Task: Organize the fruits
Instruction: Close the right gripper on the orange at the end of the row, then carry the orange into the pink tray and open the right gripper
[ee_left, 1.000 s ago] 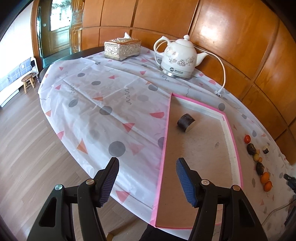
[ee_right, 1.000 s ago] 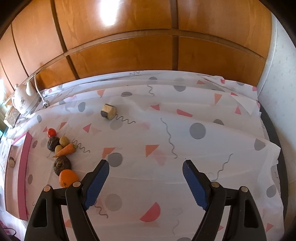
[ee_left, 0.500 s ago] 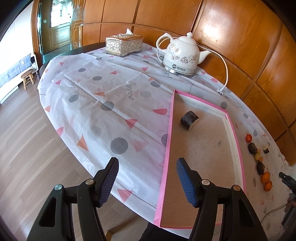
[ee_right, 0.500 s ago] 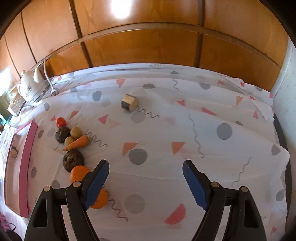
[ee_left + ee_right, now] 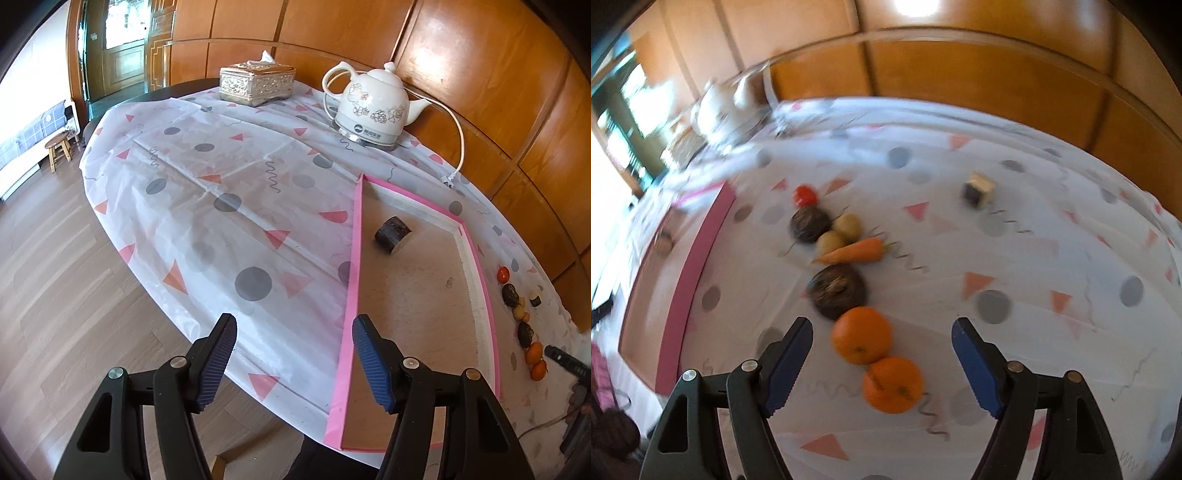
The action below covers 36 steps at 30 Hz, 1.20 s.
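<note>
A: Right gripper (image 5: 882,363), blue ribbed pads, jaws wide but just been closing a bit, nothing pinched. The two round orange fruits sit between and below the fingers: upper orange (image 5: 861,335), lower orange (image 5: 892,384), touching each other on the white plastic tablecloth with dots and triangles (image 5: 1015,258).

B: Risk?

A: They touch, so closing on one likely nudges the other and it rolls. The dark wrinkled round fruit (image 5: 836,291) sits right against the upper orange too. Frame is blurred, so alignment is hard to judge.

B: Rest of the row?

A: The orange carrot (image 5: 853,251), two small yellowish round pieces (image 5: 838,234), another dark ball (image 5: 809,223) and a small red tomato-like piece (image 5: 804,195) are packed in a line; a sideways bump could scatter them.

B: Left side?

A: Left gripper (image 5: 293,358) is half open and empty, hovering over the near edge of the pink-rimmed flat tray (image 5: 480,280). Only a dark cut cylinder piece (image 5: 392,234) lies in it. The tray rim looks low, so a dropped orange could roll out.
</note>
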Available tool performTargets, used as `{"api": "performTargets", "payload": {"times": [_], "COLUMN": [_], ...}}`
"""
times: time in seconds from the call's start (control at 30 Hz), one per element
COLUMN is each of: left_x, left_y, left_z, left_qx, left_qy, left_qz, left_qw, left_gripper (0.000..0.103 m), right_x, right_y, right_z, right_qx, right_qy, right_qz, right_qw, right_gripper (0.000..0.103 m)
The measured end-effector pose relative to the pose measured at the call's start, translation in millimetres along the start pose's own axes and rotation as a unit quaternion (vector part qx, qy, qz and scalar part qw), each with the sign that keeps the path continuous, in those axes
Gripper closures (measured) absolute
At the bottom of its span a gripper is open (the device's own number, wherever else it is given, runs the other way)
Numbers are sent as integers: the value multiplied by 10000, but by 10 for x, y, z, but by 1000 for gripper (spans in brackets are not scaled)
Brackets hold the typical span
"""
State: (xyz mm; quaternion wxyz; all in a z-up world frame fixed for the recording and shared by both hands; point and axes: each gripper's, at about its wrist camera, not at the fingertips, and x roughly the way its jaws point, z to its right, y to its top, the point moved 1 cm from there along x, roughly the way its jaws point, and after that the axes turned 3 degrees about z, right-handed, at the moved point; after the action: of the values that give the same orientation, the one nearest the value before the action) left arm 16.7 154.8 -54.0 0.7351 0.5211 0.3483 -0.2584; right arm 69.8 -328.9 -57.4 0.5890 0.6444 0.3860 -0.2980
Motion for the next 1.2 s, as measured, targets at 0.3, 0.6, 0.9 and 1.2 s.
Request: {"api": "performTargets", "payload": {"times": [0.3,0.6,0.9,1.2], "left_x": [-13,-110,-173,-213], "left_y": [-8,-26,-62,-84], "left_z": [36,247,413,492], "left_qx": [170,653,956,1129], "left_qy": [-40,-110,-160,-204], "left_qz": [43,310,446,521], "left_qw": [9998,9973,9943,9920], "left_gripper": [35,34,30,26], "right_x": [244,187,-181,162], "right_y": [-32,-82,42,120], "right_z": [-230,-389,-1056,-2110], "right_qx": [-571,-1051,-1347,-1624], "right_qy": [-204,-578,249,1326], "right_qz": [-377,-320,231,-10], "right_qw": [9974,9923,9903,9778], "right_gripper": [35,63,63,63]}}
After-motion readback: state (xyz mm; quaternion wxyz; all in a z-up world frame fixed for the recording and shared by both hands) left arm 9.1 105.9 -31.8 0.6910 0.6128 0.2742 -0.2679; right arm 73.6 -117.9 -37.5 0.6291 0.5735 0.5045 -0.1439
